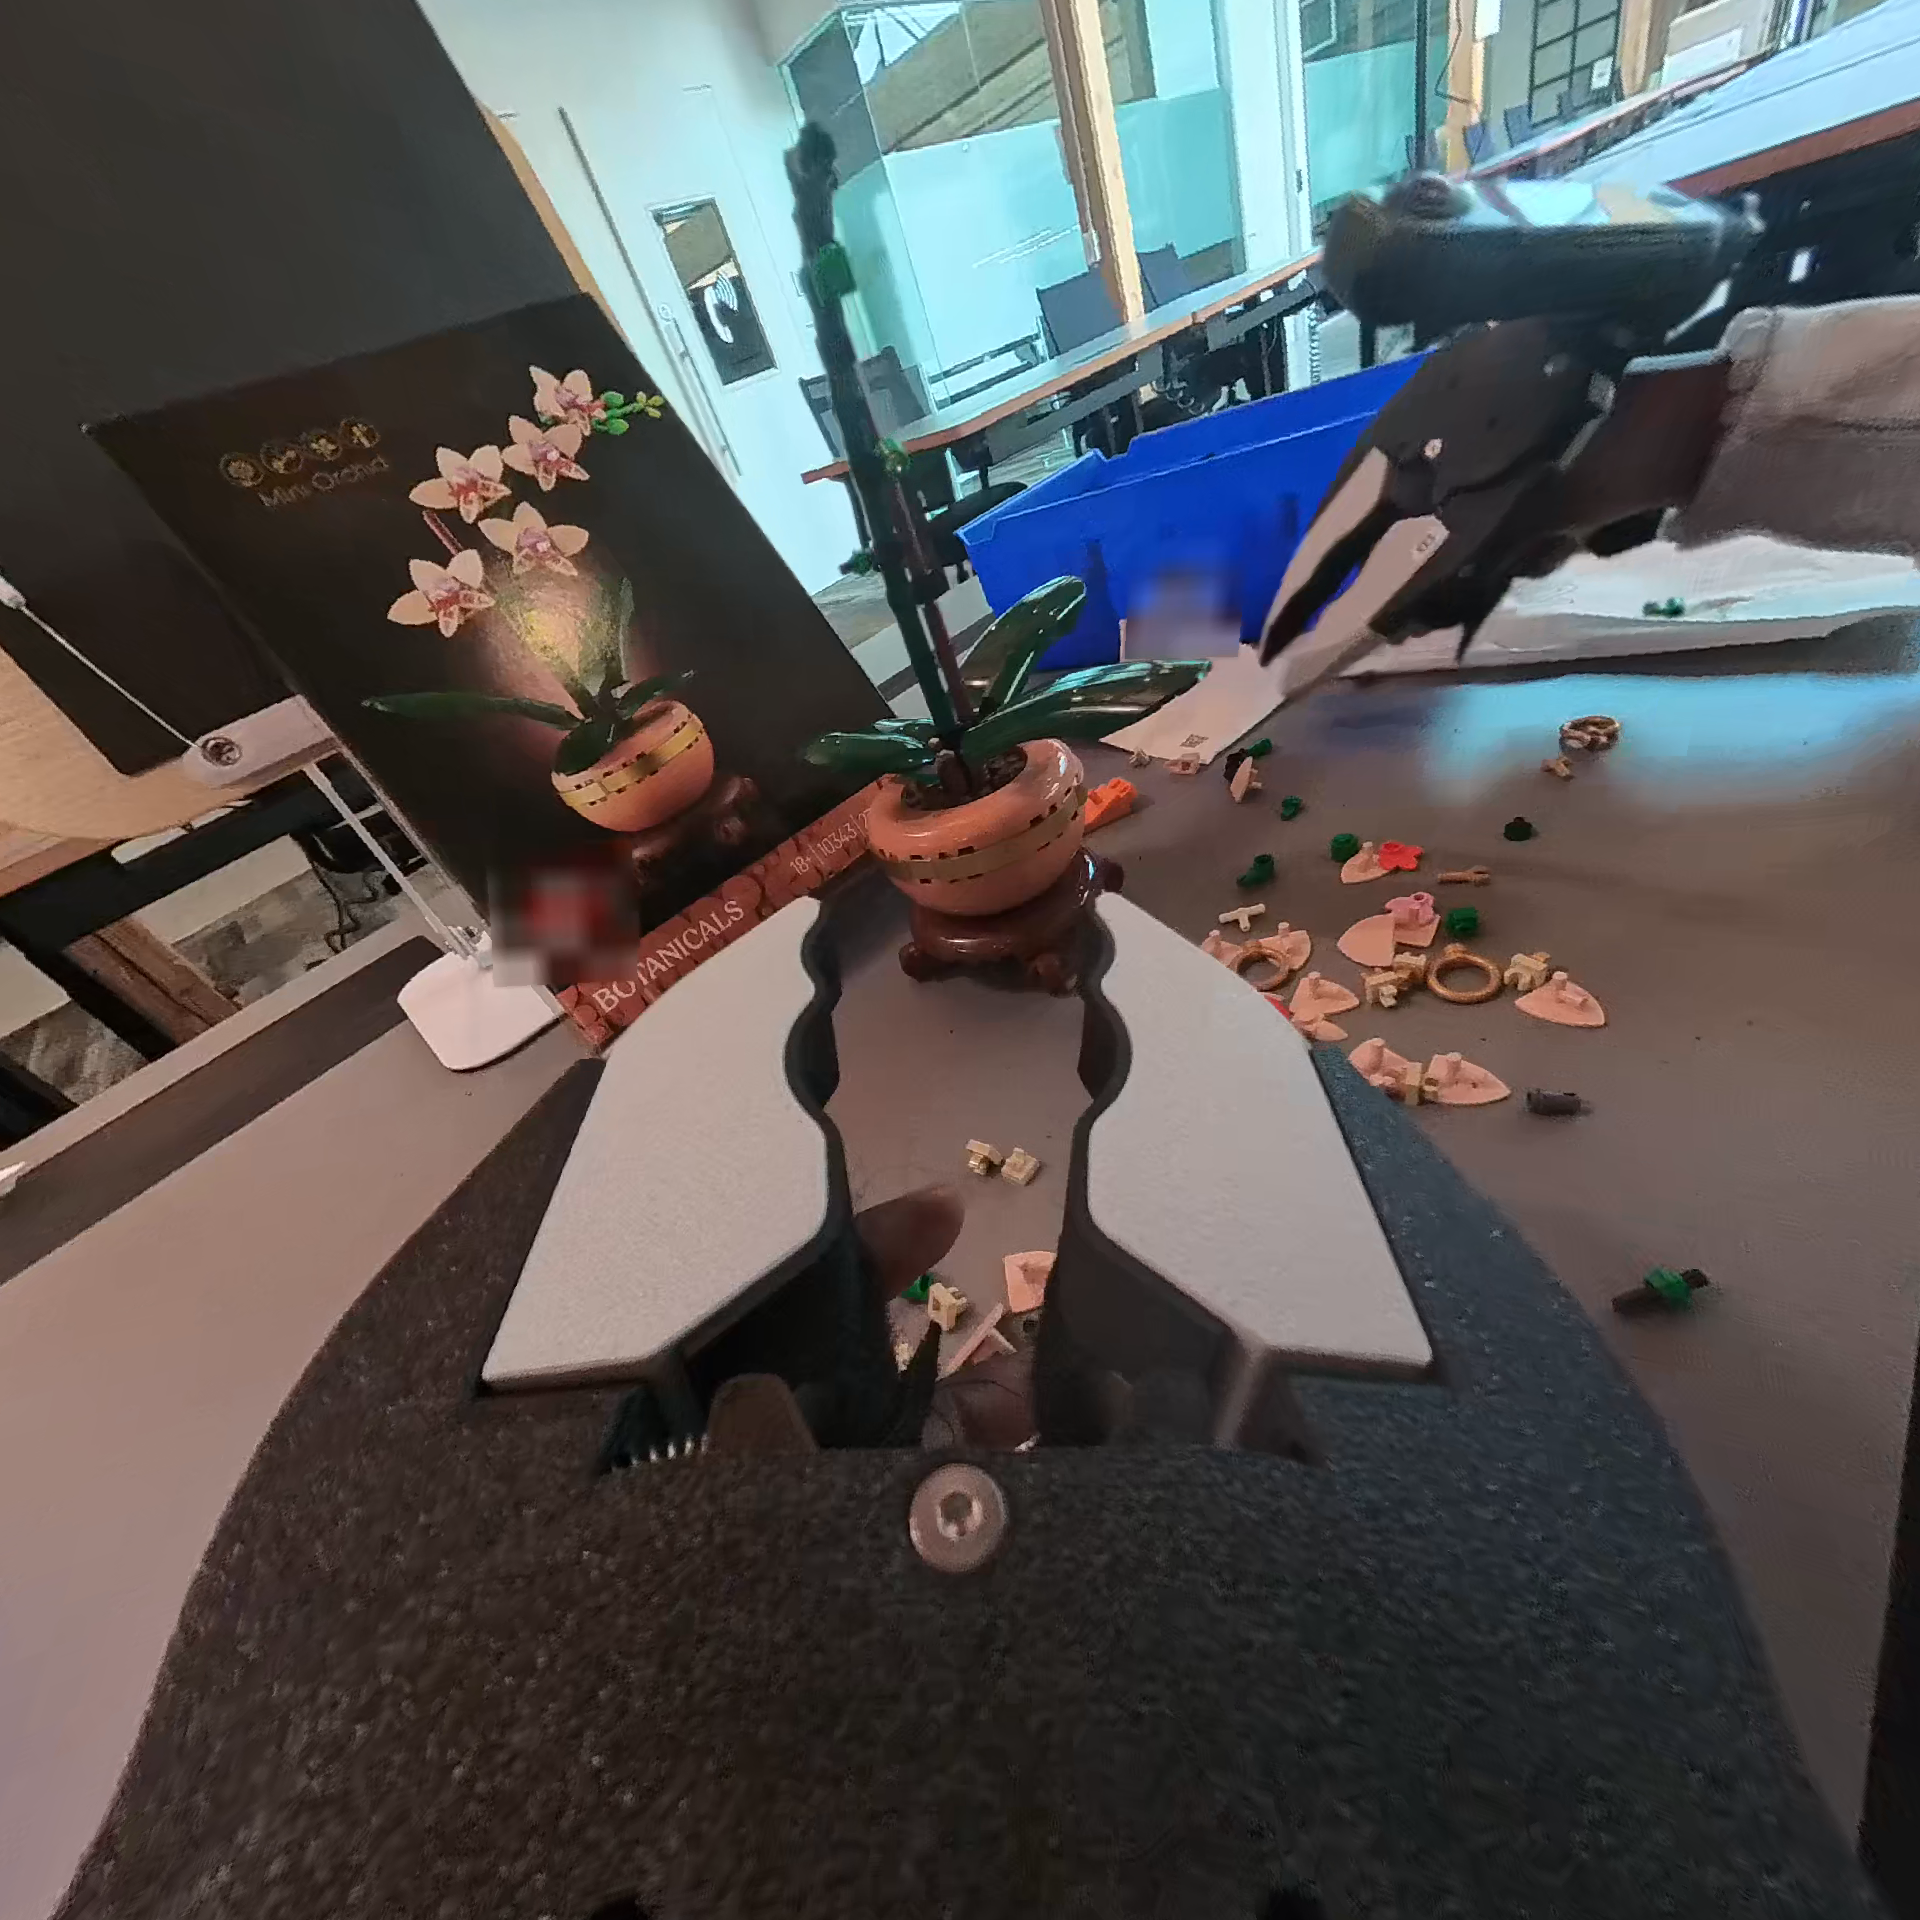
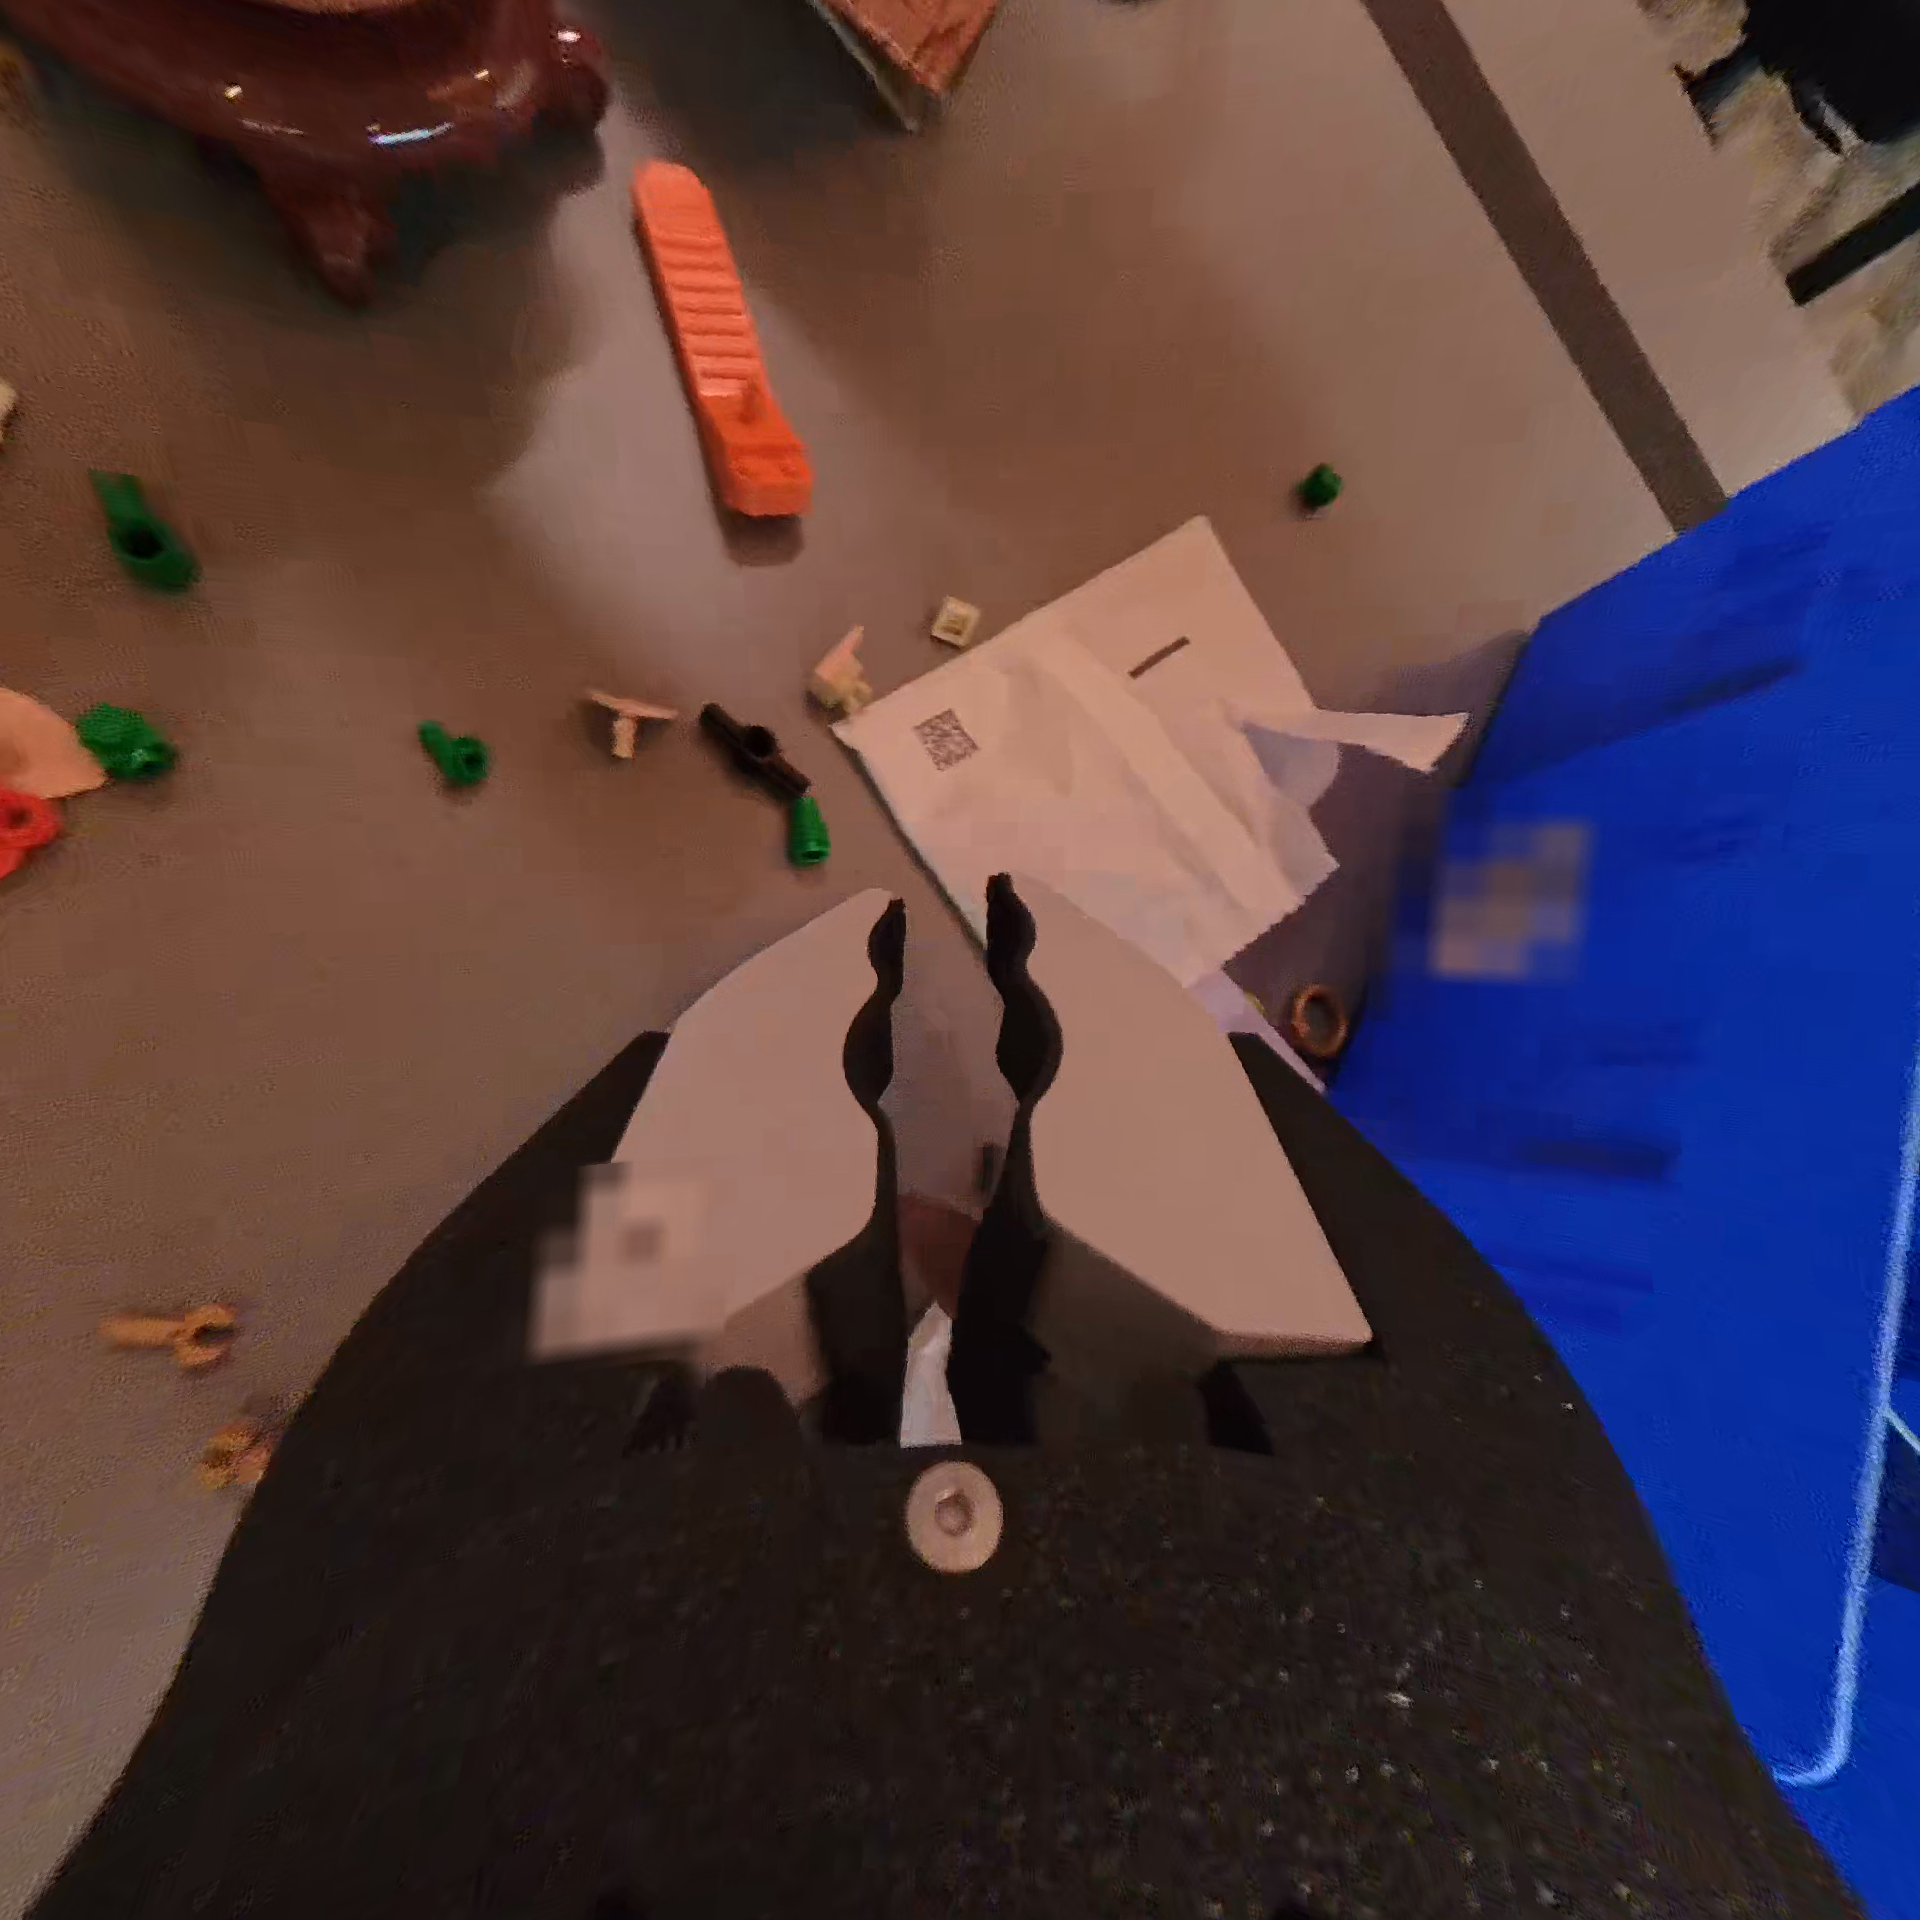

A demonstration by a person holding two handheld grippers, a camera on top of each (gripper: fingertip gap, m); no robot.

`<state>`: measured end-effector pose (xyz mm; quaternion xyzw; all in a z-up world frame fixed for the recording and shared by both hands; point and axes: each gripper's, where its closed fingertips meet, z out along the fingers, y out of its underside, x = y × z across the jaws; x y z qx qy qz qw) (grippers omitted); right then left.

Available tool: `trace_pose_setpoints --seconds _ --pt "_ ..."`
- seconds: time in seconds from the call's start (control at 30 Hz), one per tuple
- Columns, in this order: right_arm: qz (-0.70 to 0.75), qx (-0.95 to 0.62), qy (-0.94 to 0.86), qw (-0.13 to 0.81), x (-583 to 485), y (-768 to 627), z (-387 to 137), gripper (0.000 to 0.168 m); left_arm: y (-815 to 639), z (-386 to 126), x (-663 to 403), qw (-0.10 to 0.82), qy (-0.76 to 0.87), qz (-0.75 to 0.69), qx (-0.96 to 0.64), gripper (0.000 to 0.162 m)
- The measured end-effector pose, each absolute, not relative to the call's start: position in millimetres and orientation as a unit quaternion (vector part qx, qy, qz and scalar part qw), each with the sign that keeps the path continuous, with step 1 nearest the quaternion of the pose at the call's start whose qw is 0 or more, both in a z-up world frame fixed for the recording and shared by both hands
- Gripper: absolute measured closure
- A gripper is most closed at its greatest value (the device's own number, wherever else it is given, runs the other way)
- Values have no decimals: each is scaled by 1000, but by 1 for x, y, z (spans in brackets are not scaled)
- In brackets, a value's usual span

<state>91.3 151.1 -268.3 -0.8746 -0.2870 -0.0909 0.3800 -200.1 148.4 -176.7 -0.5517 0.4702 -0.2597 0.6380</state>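
Observation:
A brick-built orchid pot with green leaves and a tall dark stem stands on a brown stand on the grey table. My left gripper is open, and its tips flank the front of the brown stand. My right gripper is open only a narrow gap and empty. It hovers over the near edge of a torn white paper bag, and it also shows at the right of the left wrist view, held by a sleeved arm. The stand's foot shows in the right wrist view.
An orange brick separator lies by the stand. Loose pink petals, gold rings and green pieces are scattered to the right. A blue bin stands behind the paper. The dark set box leans behind the pot.

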Motion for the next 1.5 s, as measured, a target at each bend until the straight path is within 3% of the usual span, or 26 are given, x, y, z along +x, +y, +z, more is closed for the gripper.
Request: trace_pose_setpoints --seconds 0.07,0.17,0.3,0.5,0.67,0.9,0.97,1.07,1.13,1.33,1.5 --pt "-78 -878 -255 398 100 161 -260 148 146 -177 -200 637 477 -256 -549 118" --pt "-47 -915 -209 341 107 158 -276 154 145 -180 -202 633 480 -252 -553 118" --pt "-137 -902 -199 359 122 169 -287 163 148 -185 -203 629 484 -240 -560 118" --pt "-175 -894 -170 376 137 192 -272 155 148 -187 -197 622 495 -241 -556 118" --pt "20 -895 -213 393 64 174 -265 147 151 -188 -198 622 483 -252 -562 117" --pt "75 -915 -175 356 57 182 -289 144 151 -188 -196 620 490 -257 -557 117" --pt "97 -909 -180 362 50 184 -289 160 149 -189 -196 615 487 -268 -559 116" --pt "79 -904 -206 365 49 183 -287 161 143 -189 -194 598 468 -310 -572 111" --pt "55 -871 -249 420 39 180 -269 161 137 -188 -190 574 439 -365 -588 110" --pt "-96 -664 -437 599 -38 126 -193 161 113 -165 -170 448 298 -596 -596 133" --pt "-78 -573 -479 661 -108 83 -169 162 92 -170 -141 384 308 -619 -612 132"
